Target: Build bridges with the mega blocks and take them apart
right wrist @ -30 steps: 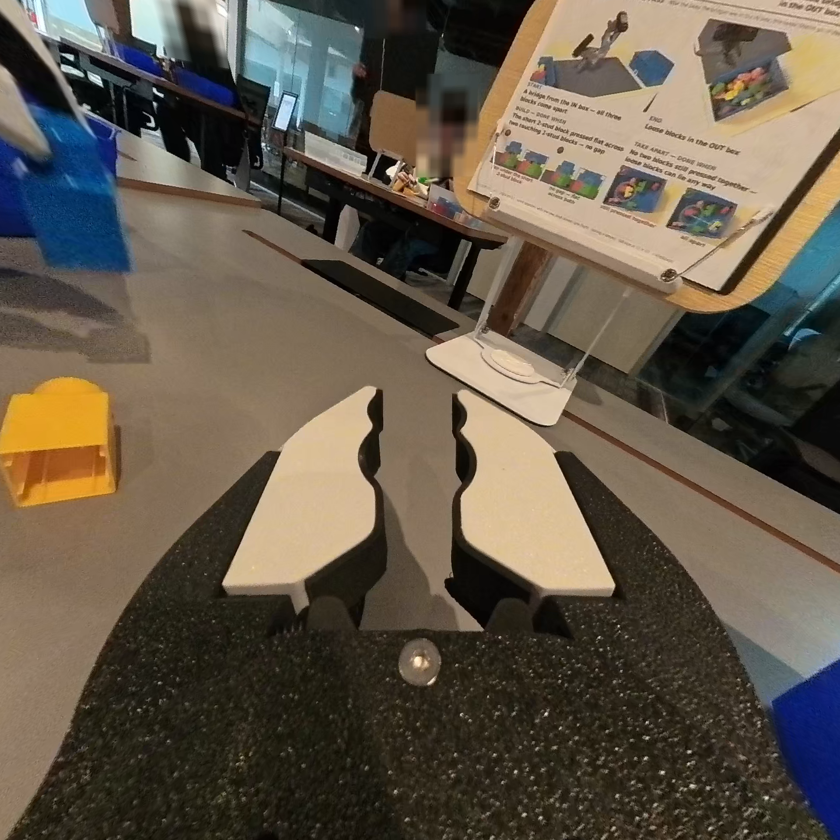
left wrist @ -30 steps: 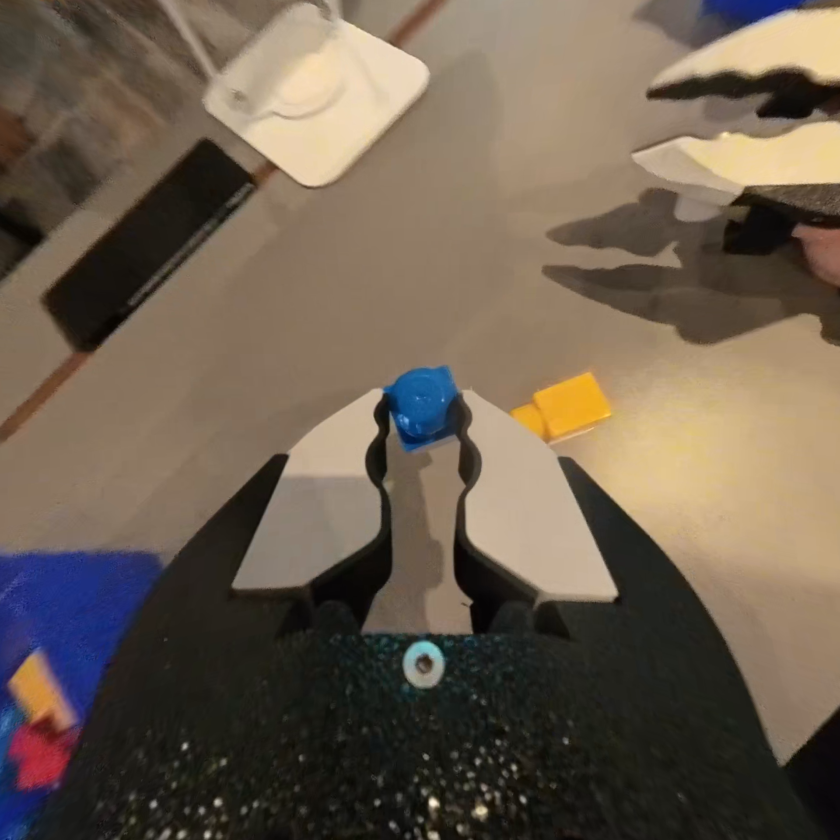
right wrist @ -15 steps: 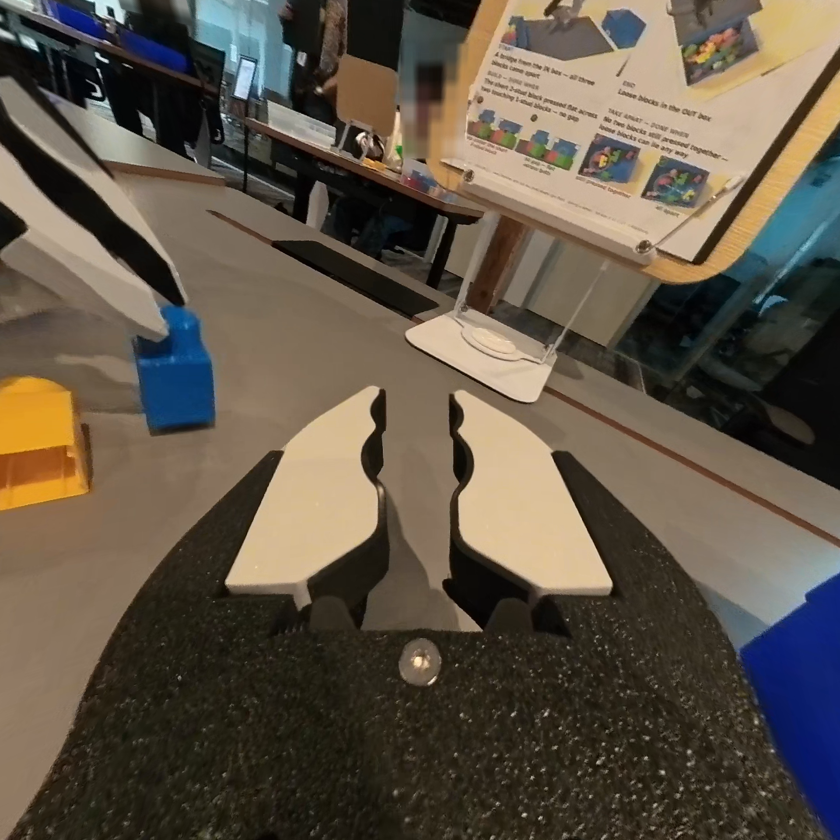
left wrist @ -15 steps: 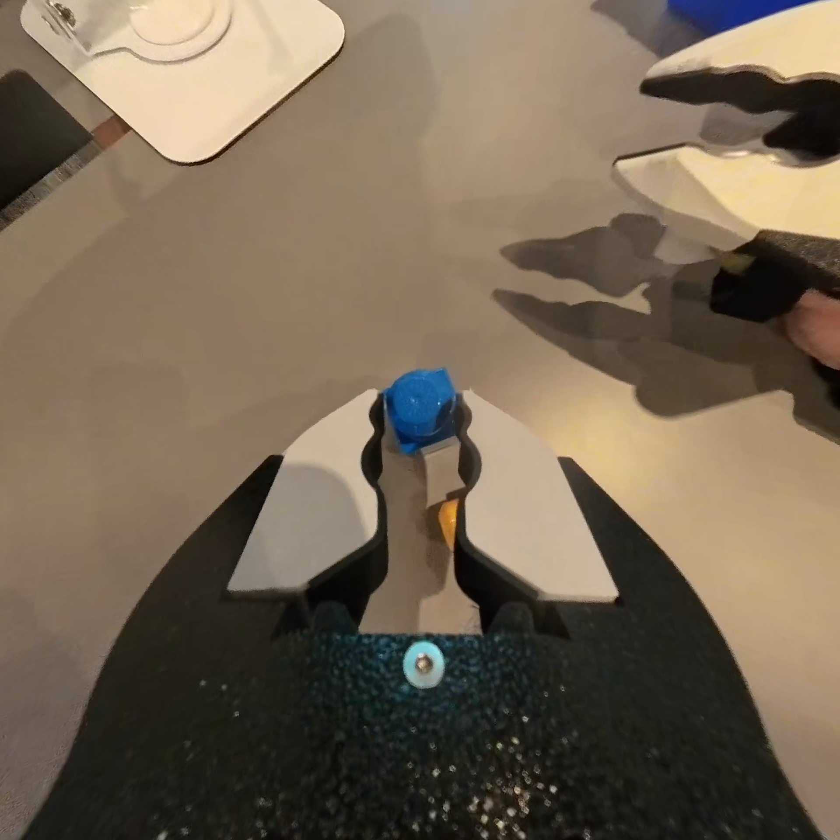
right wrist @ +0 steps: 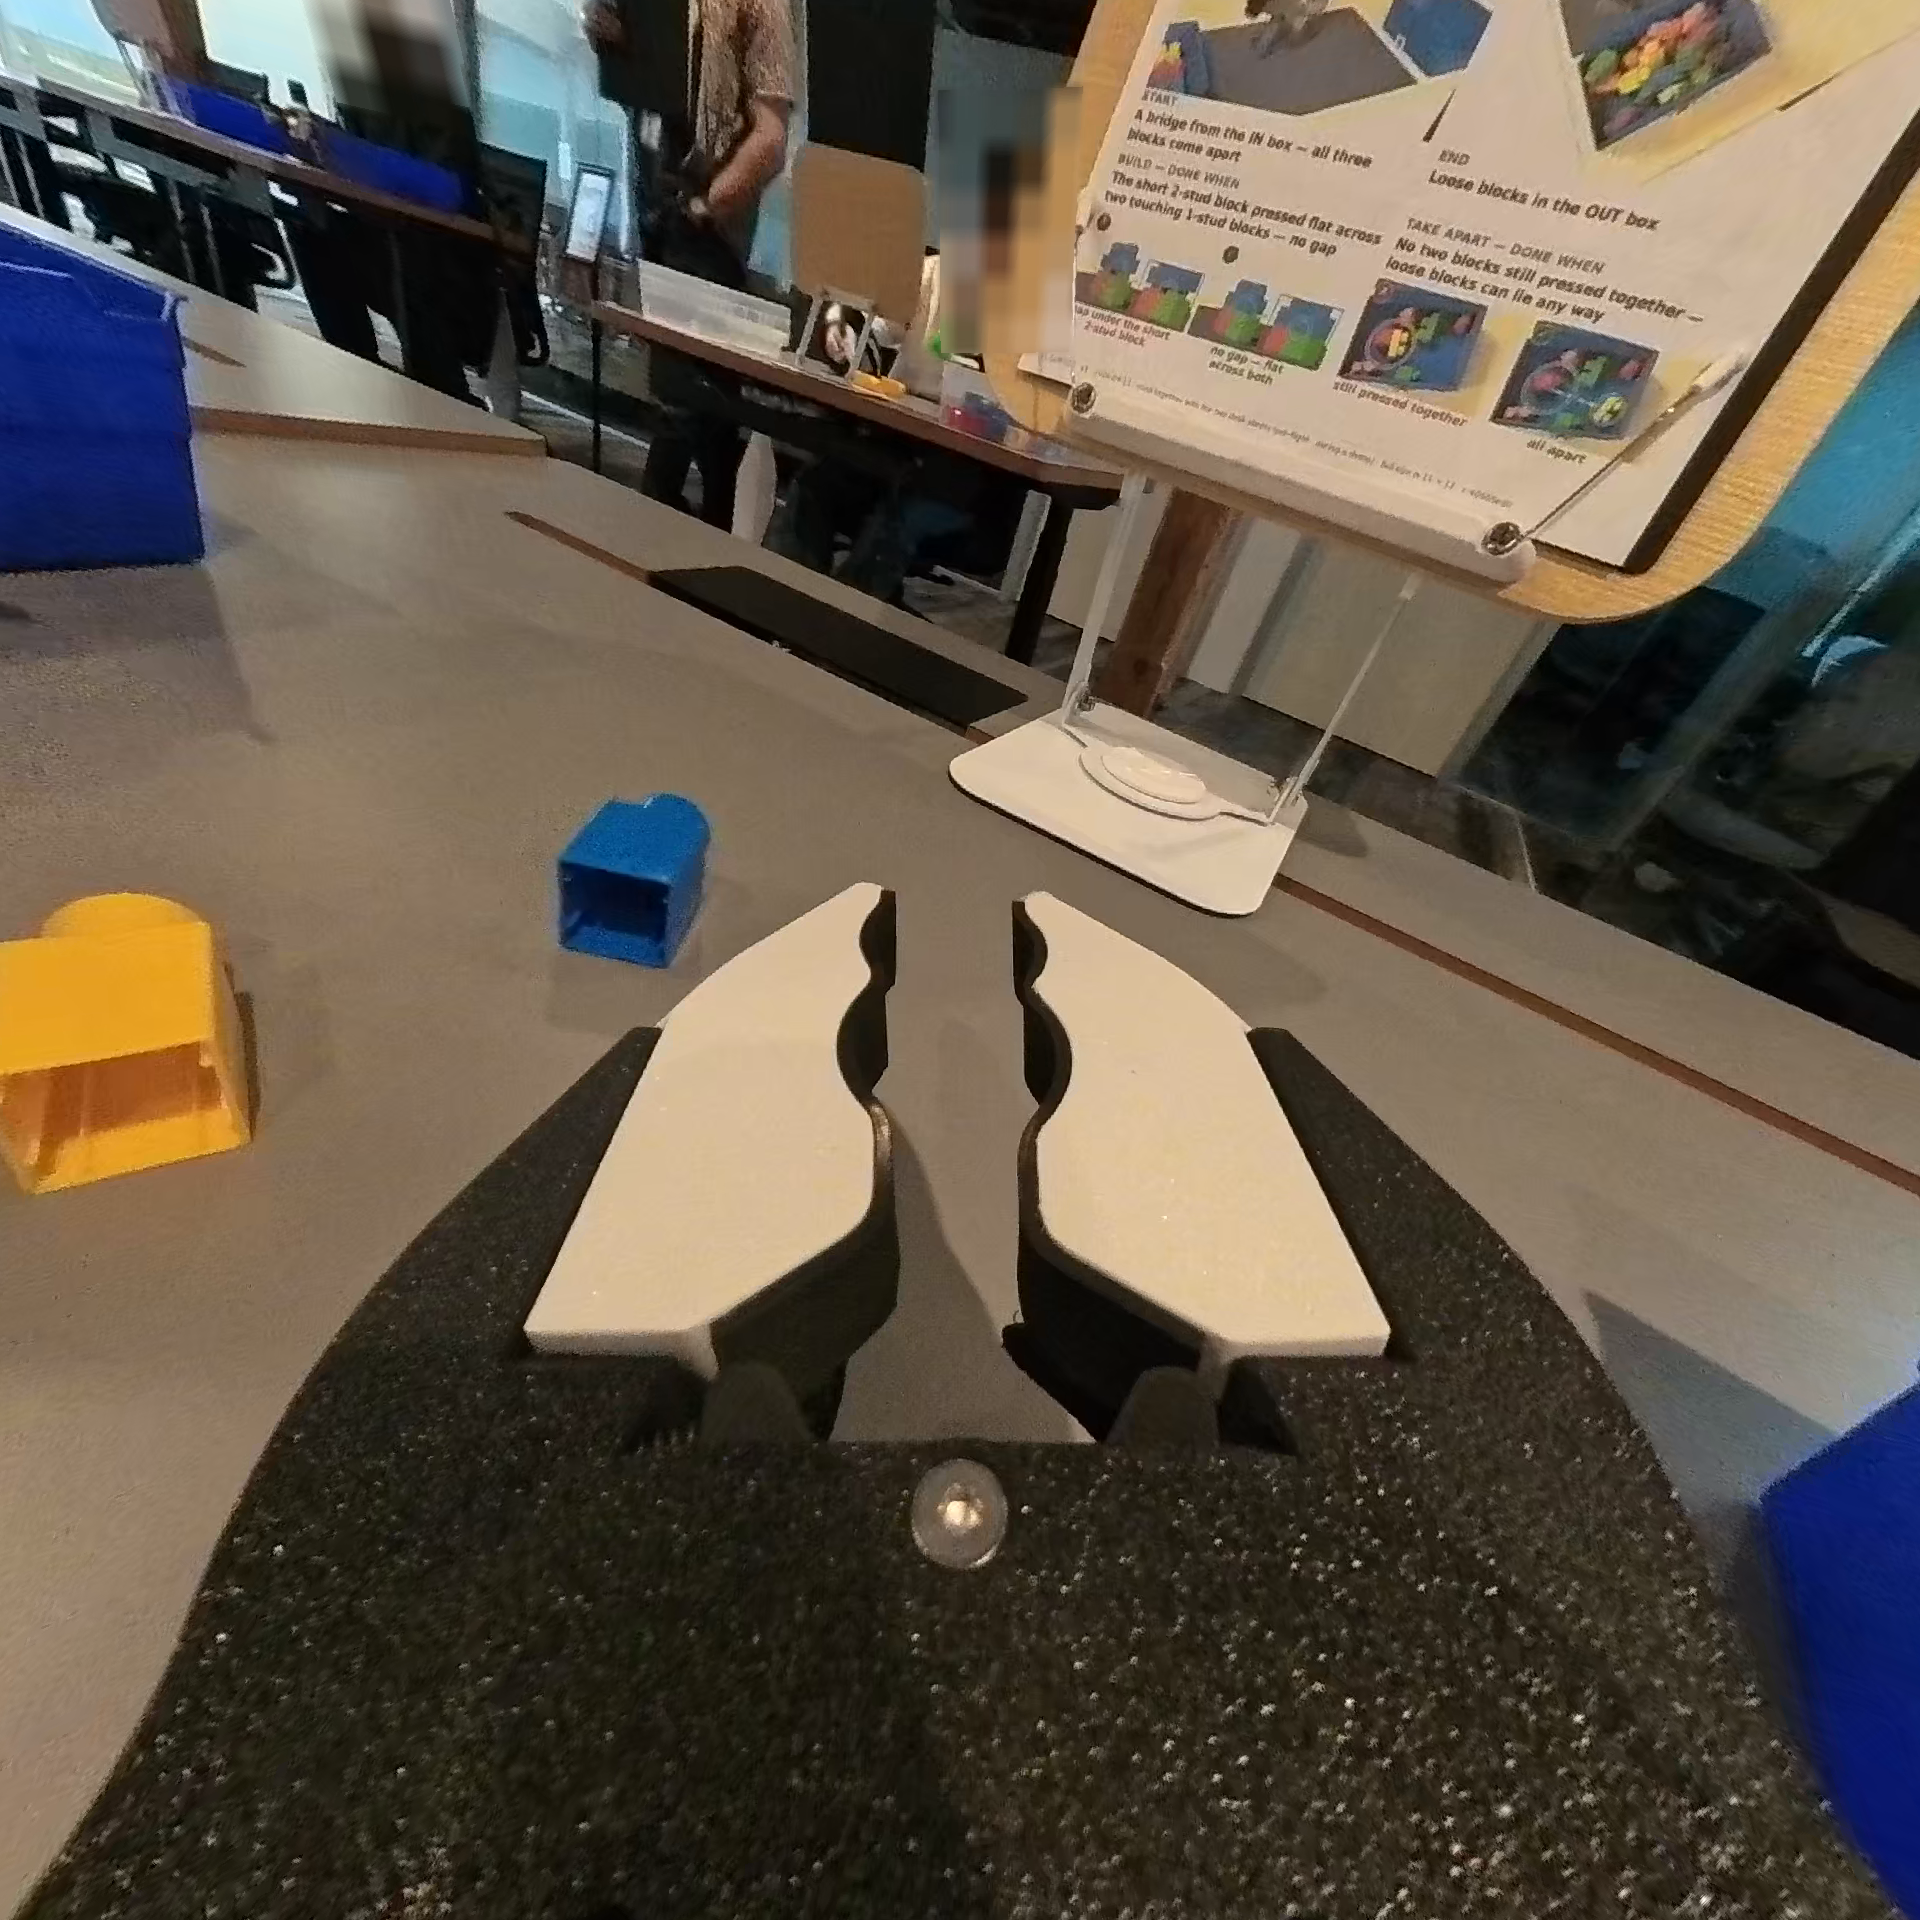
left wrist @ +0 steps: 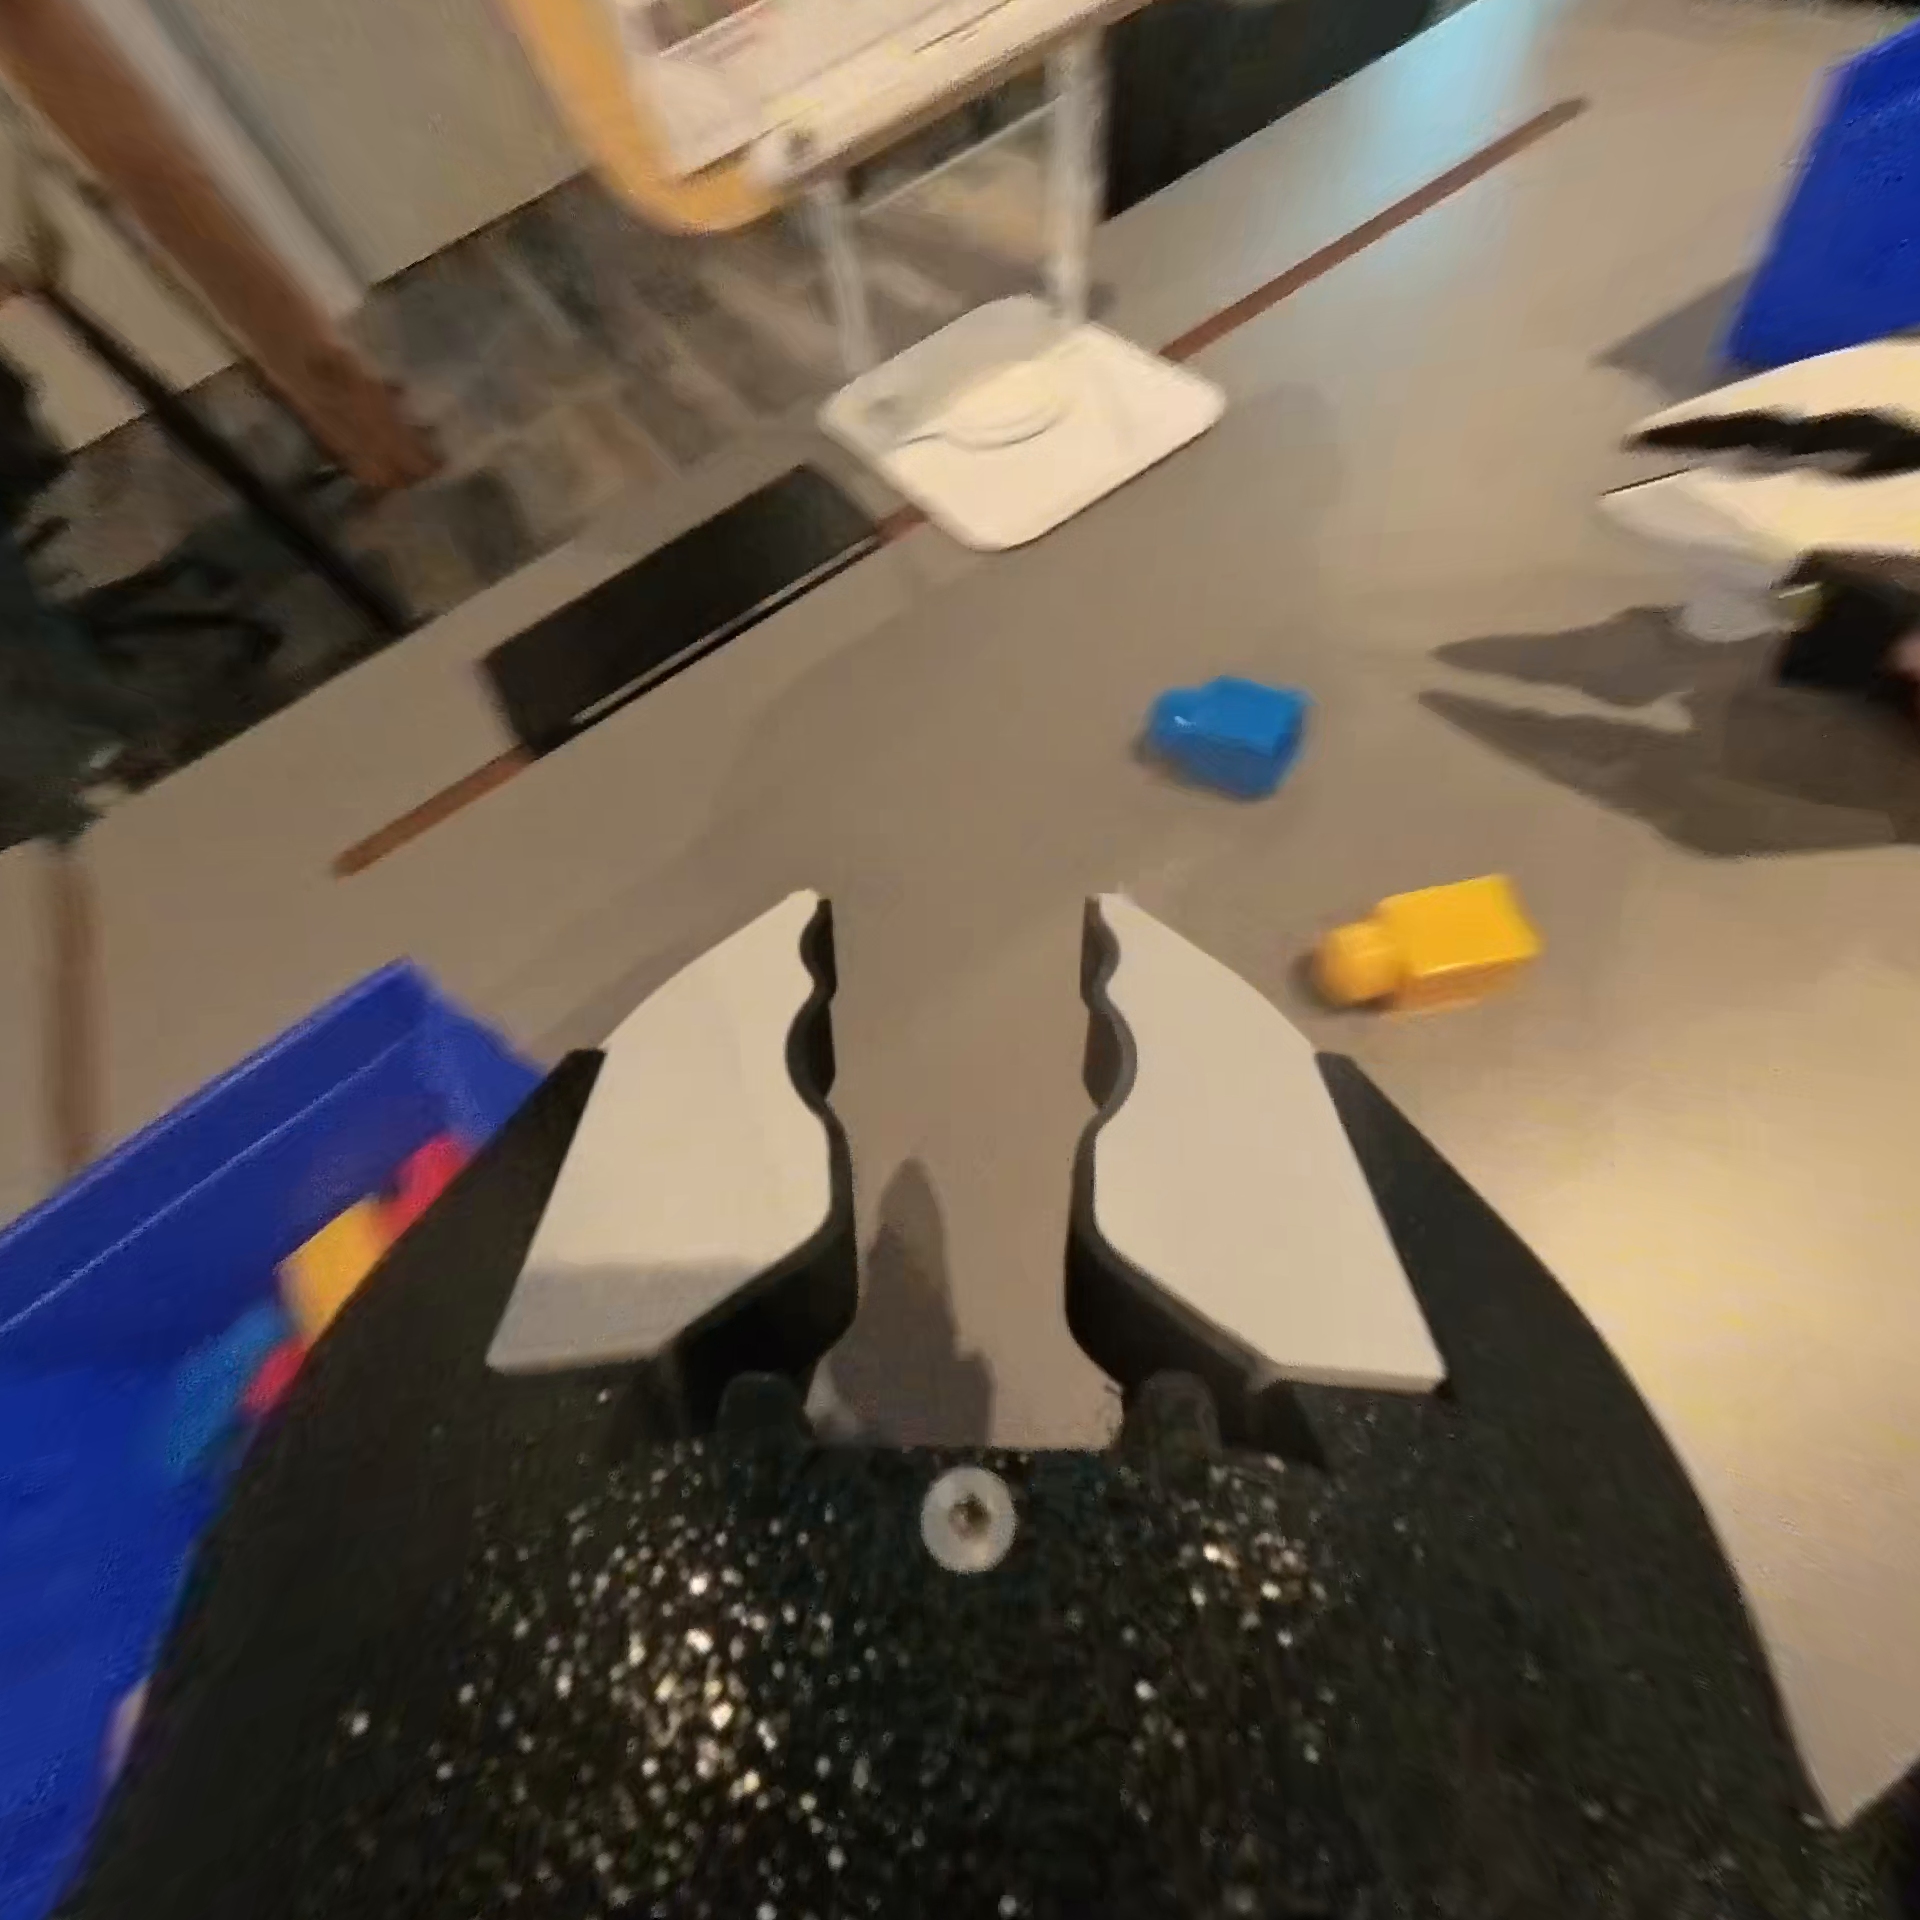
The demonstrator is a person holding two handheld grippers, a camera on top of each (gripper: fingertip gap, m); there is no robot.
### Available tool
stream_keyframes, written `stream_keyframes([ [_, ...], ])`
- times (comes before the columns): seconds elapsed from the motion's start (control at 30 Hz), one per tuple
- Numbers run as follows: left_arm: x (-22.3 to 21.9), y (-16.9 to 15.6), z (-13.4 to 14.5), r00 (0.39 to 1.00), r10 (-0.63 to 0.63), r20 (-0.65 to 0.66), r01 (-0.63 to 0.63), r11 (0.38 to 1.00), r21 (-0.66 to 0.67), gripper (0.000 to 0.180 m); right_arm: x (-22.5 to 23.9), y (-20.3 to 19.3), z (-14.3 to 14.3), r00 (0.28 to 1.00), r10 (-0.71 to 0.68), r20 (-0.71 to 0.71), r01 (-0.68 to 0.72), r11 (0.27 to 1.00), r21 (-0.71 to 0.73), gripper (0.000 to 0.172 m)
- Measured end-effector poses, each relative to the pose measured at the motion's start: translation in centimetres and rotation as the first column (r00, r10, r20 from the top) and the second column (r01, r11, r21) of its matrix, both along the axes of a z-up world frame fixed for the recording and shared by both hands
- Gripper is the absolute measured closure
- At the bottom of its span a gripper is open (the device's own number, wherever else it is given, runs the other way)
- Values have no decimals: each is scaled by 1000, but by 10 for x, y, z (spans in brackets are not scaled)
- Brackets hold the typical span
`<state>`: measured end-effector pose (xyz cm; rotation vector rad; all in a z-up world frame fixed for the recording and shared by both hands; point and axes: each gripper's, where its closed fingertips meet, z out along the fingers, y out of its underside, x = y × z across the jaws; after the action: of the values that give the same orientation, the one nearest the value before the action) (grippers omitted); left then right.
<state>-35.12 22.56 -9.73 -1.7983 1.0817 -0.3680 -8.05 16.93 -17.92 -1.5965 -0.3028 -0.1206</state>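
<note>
Left claw (left wrist: 956, 914), scalloped pads apart, near glossy blue block (left wrist: 1226, 732).

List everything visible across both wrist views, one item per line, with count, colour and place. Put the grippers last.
blue block: 1, blue, on its side on the table, hollow end toward the right gripper
yellow block: 1, yellow, on its side, apart from the blue block
blue bin: 1, blue, beside the left gripper, holding blurred red, yellow and blue blocks
second blue bin: 1, blue, far left in the right wrist view
table: 1, grey
instruction board: 1, wood-edged, on a white-based stand
black panel: 1, black, set in the table
people: background, blurred
left gripper: 1, black with white fingers, open, empty
right gripper: 1, same, open, empty
</note>
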Motion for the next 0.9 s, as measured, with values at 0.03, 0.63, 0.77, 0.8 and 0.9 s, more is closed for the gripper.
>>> stream_keyframes([
  [0.03,-26,12,4,997,64,-34,-63,998,15,136,1,0,0,1000,-2,-2,2,1000,0,151],
  [0.63,-200,88,-92,659,-109,-744,75,994,-79,144,-5,3,-1,1000,24,7,-24,1000,-5,150],
  [0.77,-201,82,-111,544,-239,-804,154,971,-185,140,-4,4,-1,1000,25,2,-25,1000,-7,150],
  [0.8,-200,81,-116,539,-262,-800,156,965,-210,137,-5,4,-1,1000,26,2,-26,1000,-6,150],
  [0.9,-199,81,-124,513,-289,-808,193,956,-220,140,-5,4,-1,1000,27,2,-27,1000,-8,150],
])
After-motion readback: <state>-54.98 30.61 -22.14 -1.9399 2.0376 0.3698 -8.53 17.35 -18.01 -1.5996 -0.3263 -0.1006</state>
